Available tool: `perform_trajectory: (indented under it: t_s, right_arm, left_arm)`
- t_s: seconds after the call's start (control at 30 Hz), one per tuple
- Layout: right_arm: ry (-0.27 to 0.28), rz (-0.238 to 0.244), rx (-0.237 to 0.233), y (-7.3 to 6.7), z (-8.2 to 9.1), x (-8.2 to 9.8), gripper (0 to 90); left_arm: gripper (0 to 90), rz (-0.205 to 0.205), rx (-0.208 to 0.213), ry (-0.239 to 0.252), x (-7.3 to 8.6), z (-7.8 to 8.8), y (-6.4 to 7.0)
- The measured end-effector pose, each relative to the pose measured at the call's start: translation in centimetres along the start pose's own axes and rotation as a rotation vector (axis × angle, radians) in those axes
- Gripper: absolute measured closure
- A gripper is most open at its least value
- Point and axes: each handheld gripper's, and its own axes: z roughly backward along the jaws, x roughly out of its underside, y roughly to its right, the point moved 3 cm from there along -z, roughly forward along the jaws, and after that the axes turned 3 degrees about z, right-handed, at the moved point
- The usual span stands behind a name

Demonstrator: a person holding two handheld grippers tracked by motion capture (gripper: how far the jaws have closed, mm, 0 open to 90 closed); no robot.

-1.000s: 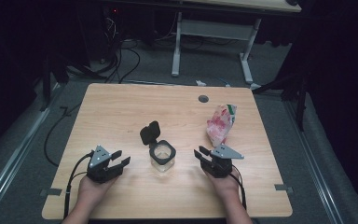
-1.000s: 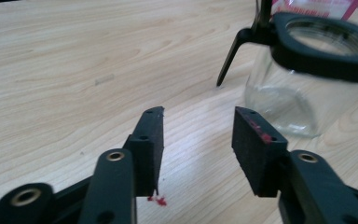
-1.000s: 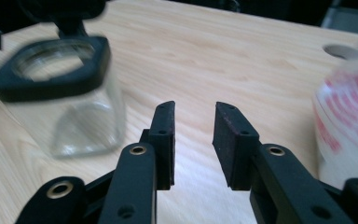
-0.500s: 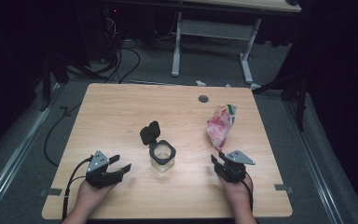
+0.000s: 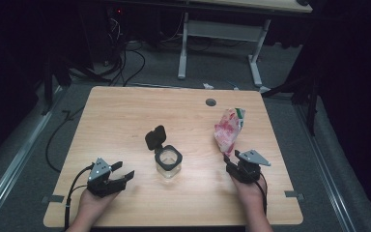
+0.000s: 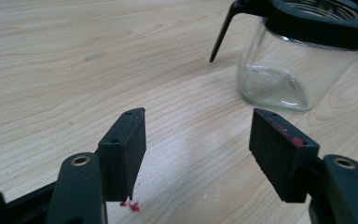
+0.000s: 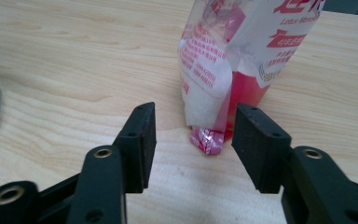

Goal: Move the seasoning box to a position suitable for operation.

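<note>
— On the wooden table (image 5: 125,116), what do the two grippers have hold of?

— Nothing. The left gripper (image 5: 121,177) sits near the table's front edge at the left, in the person's left hand (image 5: 92,205). Its jaws stand wide apart, with bare wood between the pads. The left gripper view has the glass jar (image 6: 279,74) ahead and to the right of those jaws, well clear of them.

— And the other one?

— The right gripper (image 5: 230,166) rests at the front right, its jaws spread wide and having just been opening. They point at the red and white snack bag (image 7: 242,60), which stands just beyond the pads. A small red wrapped sweet (image 7: 207,140) lies at the bag's foot, in line with the gap; the pads press on neither.

— Where is the jar on the table?

— Between the two grippers, near the middle of the front half, upright. Its black hinged lid (image 5: 155,137) is flipped open and stands tilted behind the black collar.

— Is the bag touching the jar?

— No, they are well apart.
</note>
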Motion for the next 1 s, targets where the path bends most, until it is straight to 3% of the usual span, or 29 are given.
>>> perform_trajectory:
  t_s: [0.2, 0.47, 1.0]
  right_arm:
    - [-0.002, -0.006, 0.022, 0.2, -1.1, -0.7, 41.0]
    - [0.009, 0.004, 0.064, 0.6, -1.5, -1.9, 40.8]
    - [0.024, -0.019, 0.085, 1.9, -2.0, -3.5, 35.8]
  left_arm:
    - [37.2, -0.002, 0.006, 0.007, 0.0, 0.2, -0.2]
    - [37.9, -0.015, 0.02, 0.002, 0.0, 0.2, 0.1]
    - [39.1, -0.022, 0.026, 0.005, 0.0, 0.2, 0.0]
